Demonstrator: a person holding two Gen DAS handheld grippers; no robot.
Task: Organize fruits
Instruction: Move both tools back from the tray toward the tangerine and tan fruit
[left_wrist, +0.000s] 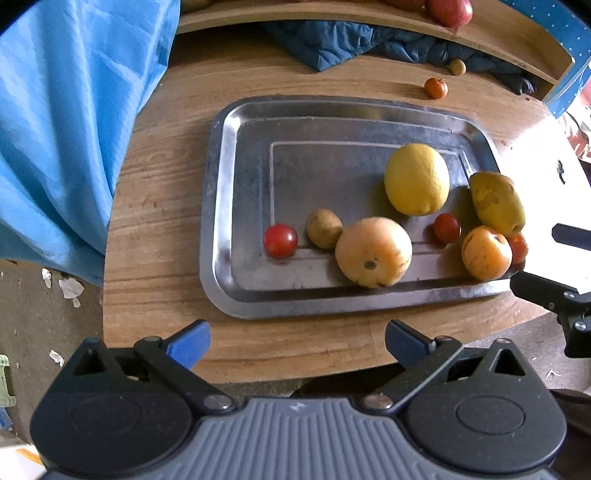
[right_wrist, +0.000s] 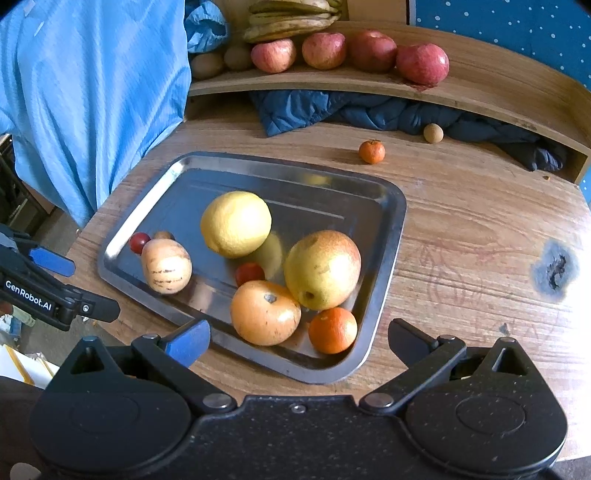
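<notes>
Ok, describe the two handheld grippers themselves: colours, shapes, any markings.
Both are black plastic tools with two round pivot housings, angled linkage arms and silver rivets. The left gripper has a ribbed grey centre body and blue finger pads. The right gripper has a speckled black body. White "GenRobot.AI" lettering shows on the left one's side in the right wrist view. No cables or sleeves visible.

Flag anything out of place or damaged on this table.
Two small fruits sit loose on the table beyond the tray: a mandarin and a small tan fruit by the quilt. A dark, burn-like mark scars the wood right of the tray.
</notes>
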